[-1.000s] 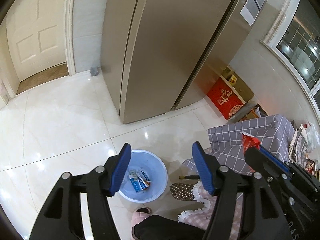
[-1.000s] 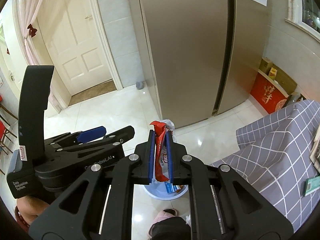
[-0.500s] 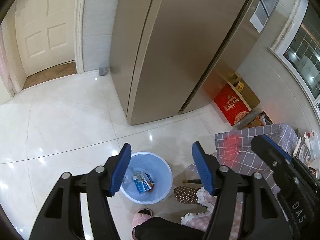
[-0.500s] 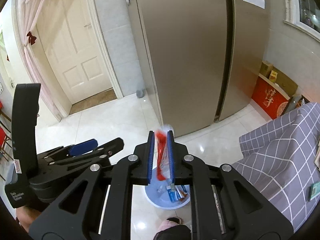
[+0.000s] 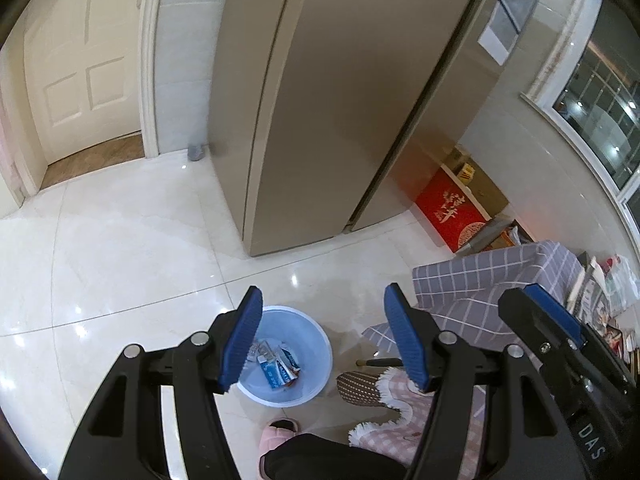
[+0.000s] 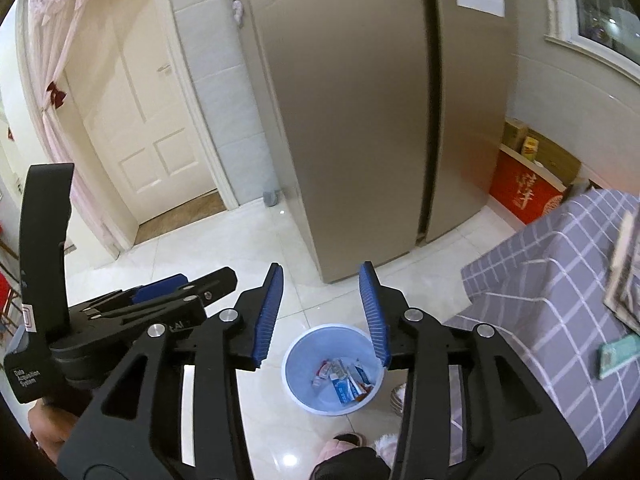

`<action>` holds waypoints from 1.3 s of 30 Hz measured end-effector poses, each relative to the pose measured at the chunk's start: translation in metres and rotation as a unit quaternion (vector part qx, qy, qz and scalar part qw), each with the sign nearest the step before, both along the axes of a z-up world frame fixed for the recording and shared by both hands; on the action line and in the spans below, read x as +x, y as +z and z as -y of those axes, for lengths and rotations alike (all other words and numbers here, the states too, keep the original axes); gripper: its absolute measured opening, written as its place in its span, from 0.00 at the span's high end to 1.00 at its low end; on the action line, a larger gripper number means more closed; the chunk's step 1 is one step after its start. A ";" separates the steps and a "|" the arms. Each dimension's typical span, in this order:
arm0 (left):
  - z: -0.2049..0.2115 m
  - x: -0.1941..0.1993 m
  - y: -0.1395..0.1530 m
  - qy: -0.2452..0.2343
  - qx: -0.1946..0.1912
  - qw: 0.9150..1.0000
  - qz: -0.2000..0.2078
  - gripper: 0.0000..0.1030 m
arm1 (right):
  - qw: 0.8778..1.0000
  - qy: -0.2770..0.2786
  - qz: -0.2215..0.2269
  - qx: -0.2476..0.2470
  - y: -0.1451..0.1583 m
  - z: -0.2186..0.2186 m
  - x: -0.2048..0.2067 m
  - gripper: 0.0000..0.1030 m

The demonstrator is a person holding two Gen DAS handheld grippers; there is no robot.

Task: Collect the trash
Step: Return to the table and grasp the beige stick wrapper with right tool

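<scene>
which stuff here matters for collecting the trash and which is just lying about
Job: blue bin; wrappers in it; right gripper, empty, jaws just opened.

Lying about: fridge; red box; checked cloth; slipper.

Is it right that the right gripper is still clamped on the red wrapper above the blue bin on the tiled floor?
Not quite. The right gripper holds nothing: its jaws have just been opening and nothing is between them, as the right wrist view shows. A red wrapper now lies among the trash in the blue bin, which does stand below it on the tiled floor.
</scene>
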State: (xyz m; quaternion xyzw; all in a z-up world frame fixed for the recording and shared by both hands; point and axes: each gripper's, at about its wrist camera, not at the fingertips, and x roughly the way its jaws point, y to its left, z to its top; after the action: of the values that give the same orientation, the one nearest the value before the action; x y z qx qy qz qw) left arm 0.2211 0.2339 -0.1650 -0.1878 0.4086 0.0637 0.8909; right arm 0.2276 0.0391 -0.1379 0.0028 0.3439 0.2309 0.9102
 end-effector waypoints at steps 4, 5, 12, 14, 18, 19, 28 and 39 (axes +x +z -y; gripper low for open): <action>0.030 -0.002 0.013 -0.031 0.011 0.999 0.009 0.39 | 1.000 -0.028 0.004 0.006 0.008 0.030 -0.008 0.58; 0.038 -0.003 0.016 -0.039 0.013 0.999 0.011 0.39 | 0.999 -0.038 0.005 0.008 0.010 0.041 -0.012 0.57; 0.132 -0.004 0.035 -0.134 0.043 0.990 0.031 0.39 | 0.993 -0.117 0.006 0.016 0.019 0.123 -0.038 0.54; 0.166 -0.004 0.036 -0.170 0.050 0.984 0.034 0.39 | 0.990 -0.140 0.006 0.015 0.020 0.148 -0.047 0.54; 0.225 -0.001 0.030 -0.236 0.069 0.969 0.030 0.39 | 0.983 -0.185 0.008 0.007 0.018 0.196 -0.068 0.54; 0.238 0.000 0.028 -0.251 0.076 0.964 0.028 0.39 | 0.981 -0.196 0.009 0.005 0.017 0.206 -0.071 0.54; 0.333 0.012 0.003 -0.340 0.179 0.923 0.014 0.40 | 0.960 -0.280 -0.034 0.005 -0.007 0.303 -0.087 0.54; 0.362 0.032 -0.005 -0.369 0.216 0.904 0.026 0.45 | 0.959 -0.274 -0.070 -0.009 -0.026 0.322 -0.056 0.54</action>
State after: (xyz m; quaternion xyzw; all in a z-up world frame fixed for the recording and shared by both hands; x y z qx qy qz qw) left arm 0.2531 -0.1283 -0.1699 0.1717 0.4017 -0.1877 0.8798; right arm 0.1719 -0.2826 -0.1643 0.1048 0.3947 -0.0312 0.9123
